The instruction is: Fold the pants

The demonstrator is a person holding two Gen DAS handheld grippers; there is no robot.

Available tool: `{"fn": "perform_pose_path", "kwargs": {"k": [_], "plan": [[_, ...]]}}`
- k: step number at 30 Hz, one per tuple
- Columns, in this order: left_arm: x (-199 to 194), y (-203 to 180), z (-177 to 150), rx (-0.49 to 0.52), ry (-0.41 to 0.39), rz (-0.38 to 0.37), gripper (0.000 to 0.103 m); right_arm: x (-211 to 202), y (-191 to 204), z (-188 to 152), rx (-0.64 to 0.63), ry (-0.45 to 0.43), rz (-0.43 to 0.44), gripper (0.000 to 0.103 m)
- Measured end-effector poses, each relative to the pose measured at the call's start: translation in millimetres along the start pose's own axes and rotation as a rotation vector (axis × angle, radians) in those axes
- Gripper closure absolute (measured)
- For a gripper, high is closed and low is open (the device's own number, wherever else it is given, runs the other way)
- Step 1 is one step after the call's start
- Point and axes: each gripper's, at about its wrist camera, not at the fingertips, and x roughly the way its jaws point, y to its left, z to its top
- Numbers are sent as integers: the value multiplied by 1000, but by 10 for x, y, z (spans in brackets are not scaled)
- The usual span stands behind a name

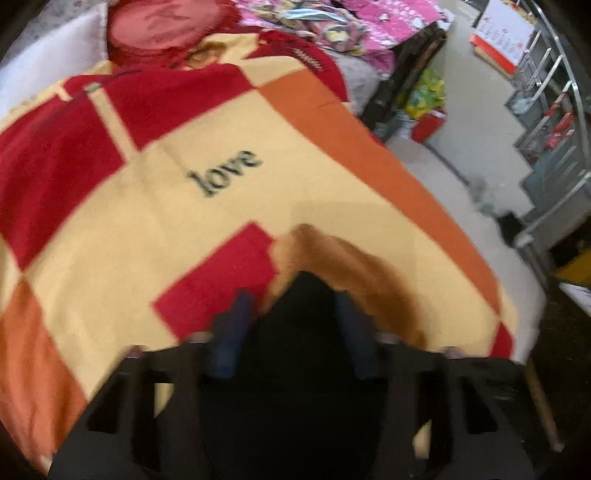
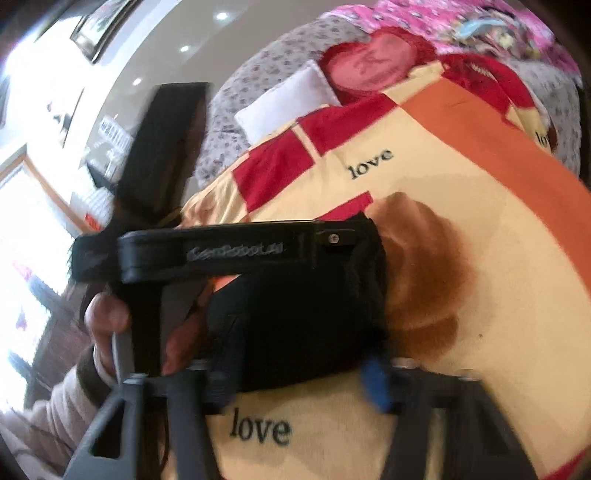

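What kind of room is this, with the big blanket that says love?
Probably a bedroom in a home. The blanket covers what looks like a bed, with a white pillow and a red cushion at its far end, and pink bedding is piled behind.

Black pants (image 2: 295, 325) on a blanket (image 1: 314, 192) of cream, red and orange blocks — "love" in dark lettering — with a brown patch.

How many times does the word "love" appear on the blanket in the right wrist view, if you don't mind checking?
3. One "love" sits mid-blanket, another "love" lies close to the right gripper, and a partly cut-off one is by the far right edge. The black pants may hide more.
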Motion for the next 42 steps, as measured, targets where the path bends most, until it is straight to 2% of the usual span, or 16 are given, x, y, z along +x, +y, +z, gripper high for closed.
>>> {"fn": "perform_pose_path", "kwargs": {"k": [2, 4, 7, 11, 13, 17, 20, 23, 24, 26, 27, 30, 32, 36, 40, 42], "plan": [[-1, -7, -6, -6, -10, -1, 75, 1, 12, 30, 2, -15, 7, 86], [-46, 1, -1, -10, -20, -1, 90, -49, 121, 62, -24, -41, 11, 87], [-306, 61, -13, -31, -53, -33, 91, -137, 342, 119, -74, -62, 50, 88], [-942, 241, -117, -70, -146, -37, 91, -196, 856, 198, -195, -68, 122, 88], [-1196, 349, -221, -95, -180, -12, 91, -125, 1130, 193, -255, -46, 164, 88], [-1758, 833, -667, -229, -218, 66, 91, 123, 1585, 71, -346, 23, 261, 88], [-2066, 1260, -1183, -363, -239, 99, 86, 475, 1865, -129, -391, 123, 327, 89], [-2302, 1555, -1737, -471, -273, 211, 62, 916, 2041, -410, -412, 266, 362, 88], [-2362, 1610, -1904, -491, -280, 234, 55, 1046, 2073, -491, -416, 311, 356, 87], [-2411, 1681, -2181, -528, -268, 245, 54, 1274, 2136, -644, -449, 399, 277, 86], [-2396, 1680, -2248, -539, -257, 250, 54, 1267, 2166, -657, -467, 402, 271, 83], [-2379, 1614, -2428, -543, -249, 274, 49, 977, 2217, -585, -491, 375, 359, 53], [-2300, 1572, -2472, -545, -238, 256, 47, 743, 2200, -468, -490, 309, 358, 53], [-2100, 1454, -2436, -550, -220, 214, 47, 558, 1938, -213, -398, 186, 264, 53], [-1873, 1376, -2339, -562, -189, 193, 46, 819, 1723, -80, -379, 186, 96, 64], [-1744, 1350, -2295, -563, -167, 209, 46, 929, 1637, -99, -369, 208, 70, 66]]}}
